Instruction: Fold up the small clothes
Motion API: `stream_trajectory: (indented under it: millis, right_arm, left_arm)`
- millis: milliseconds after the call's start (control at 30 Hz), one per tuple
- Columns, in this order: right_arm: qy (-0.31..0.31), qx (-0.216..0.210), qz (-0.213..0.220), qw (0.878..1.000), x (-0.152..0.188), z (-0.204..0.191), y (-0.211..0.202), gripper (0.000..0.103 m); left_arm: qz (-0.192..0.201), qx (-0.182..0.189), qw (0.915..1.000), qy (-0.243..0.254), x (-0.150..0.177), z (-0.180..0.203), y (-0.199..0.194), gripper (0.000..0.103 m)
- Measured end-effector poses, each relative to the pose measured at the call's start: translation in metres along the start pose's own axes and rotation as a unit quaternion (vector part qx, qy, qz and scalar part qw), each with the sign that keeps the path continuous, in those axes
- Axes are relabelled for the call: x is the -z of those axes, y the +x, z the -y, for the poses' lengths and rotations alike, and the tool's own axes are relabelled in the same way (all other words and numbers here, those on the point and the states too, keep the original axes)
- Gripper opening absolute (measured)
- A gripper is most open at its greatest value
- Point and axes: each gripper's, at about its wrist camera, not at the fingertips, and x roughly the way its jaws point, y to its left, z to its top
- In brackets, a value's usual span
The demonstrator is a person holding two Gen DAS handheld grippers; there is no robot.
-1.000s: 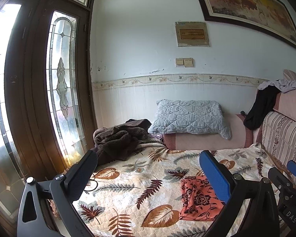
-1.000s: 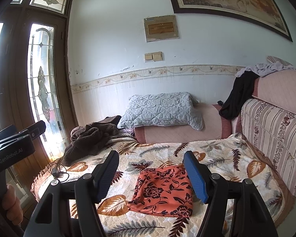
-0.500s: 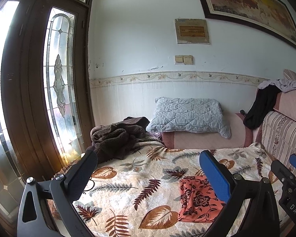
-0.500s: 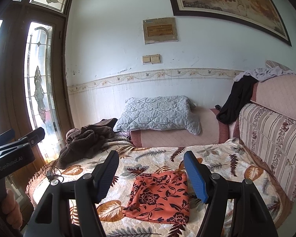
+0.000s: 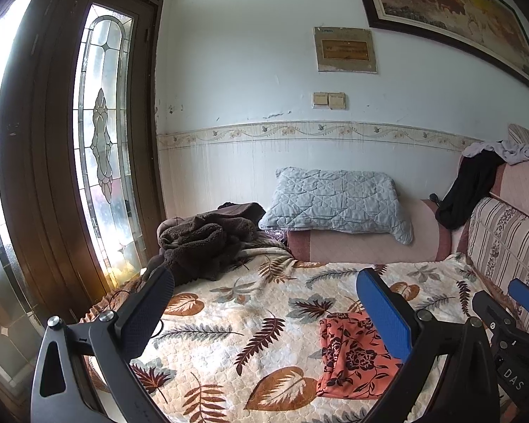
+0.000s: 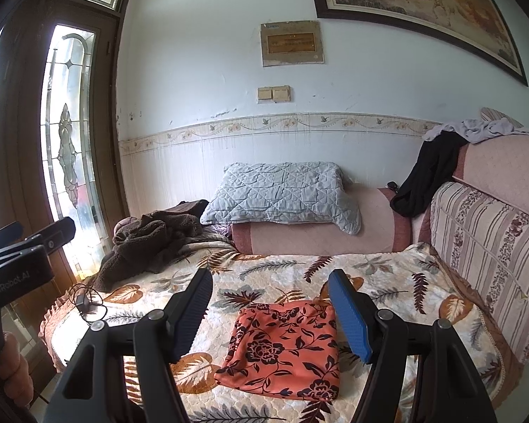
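Orange-red cloth with a black flower-and-vine print lies flat on the bed, near the front edge, roughly rectangular. Thin, smooth fabric; left edge slightly rumpled, far edge a bit wavy, corners mostly square. Same cloth shows in the left wrist view, partly behind the blue pad.

Right gripper: jaws apart, nothing between them, hanging above the cloth, not touching it. One finger has a black ribbed pad, the other a blue ribbed pad. Black plastic frame, metal bolts at the pivots.

Left gripper: jaws wide apart, empty, over bare bedspread to the left of the cloth. Same build: black pad, blue pad. In the right wrist view its black body sits at the left edge, a hand wrapped around the handle.

Bedspread: quilted, cream, pebbly stitch, printed with brown, orange and grey leaves and ferns. Frilled brown edge on the left side.

Grey quilted pillow leans on a pink padded bolster at the back. Brown fleece blanket bunched in the back left corner, fuzzy. Black cable coiled near the left edge. Striped floral sofa back along the right, black garment draped over it.
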Motion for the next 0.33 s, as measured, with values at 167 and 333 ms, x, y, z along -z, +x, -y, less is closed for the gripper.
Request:
stream_trajectory:
  millis: [167, 333]
  right_arm:
    - [0.006, -0.009, -0.016, 1.000, 0.001, 0.001, 0.026, 0.072]
    - [0.006, -0.022, -0.030, 0.999, 0.001, 0.019, 0.075, 0.072]
  left_arm:
    - [-0.018, 0.011, 0.9997, -0.010, 0.001, 0.001, 0.024, 0.103]
    - [-0.042, 0.009, 0.9988, -0.025, 0.008, -0.001, 0.076, 0.103]
